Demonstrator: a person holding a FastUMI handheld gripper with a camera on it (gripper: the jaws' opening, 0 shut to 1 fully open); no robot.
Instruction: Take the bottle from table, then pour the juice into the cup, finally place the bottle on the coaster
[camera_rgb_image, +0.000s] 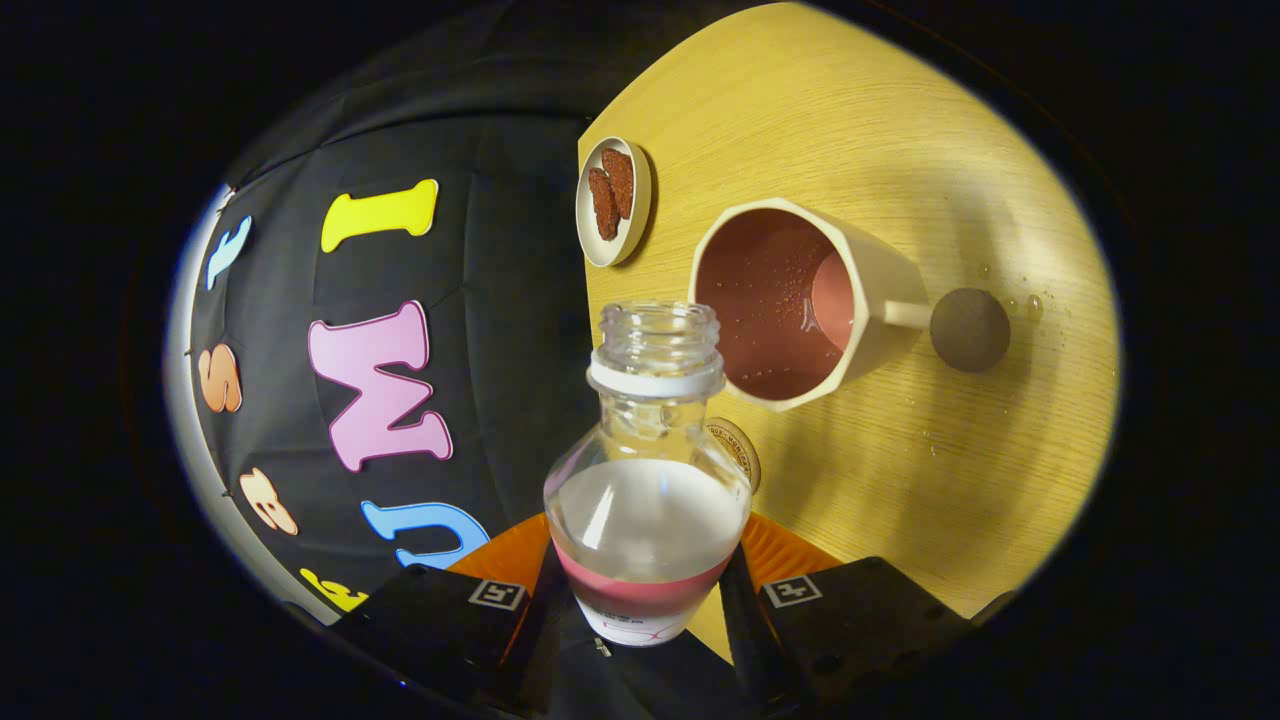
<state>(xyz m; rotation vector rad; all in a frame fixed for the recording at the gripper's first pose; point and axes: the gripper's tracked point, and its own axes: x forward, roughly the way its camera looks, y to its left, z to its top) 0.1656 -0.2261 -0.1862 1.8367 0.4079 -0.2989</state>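
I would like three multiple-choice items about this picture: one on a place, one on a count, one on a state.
1. Where is the clear glass bottle?
A. between the gripper's fingers
B. inside the cup
C. on the dish

2. How many brown pieces lie in the small round dish?
A. two
B. five
C. none

3. What is the state of the cream faceted cup on the wooden table?
A. empty and dry
B. holding reddish juice
C. covered by a lid

Key: 1 A, both fingers press on the bottle's sides; 2 A, two pieces lie side by side; 3 B, reddish liquid shows inside the cup.
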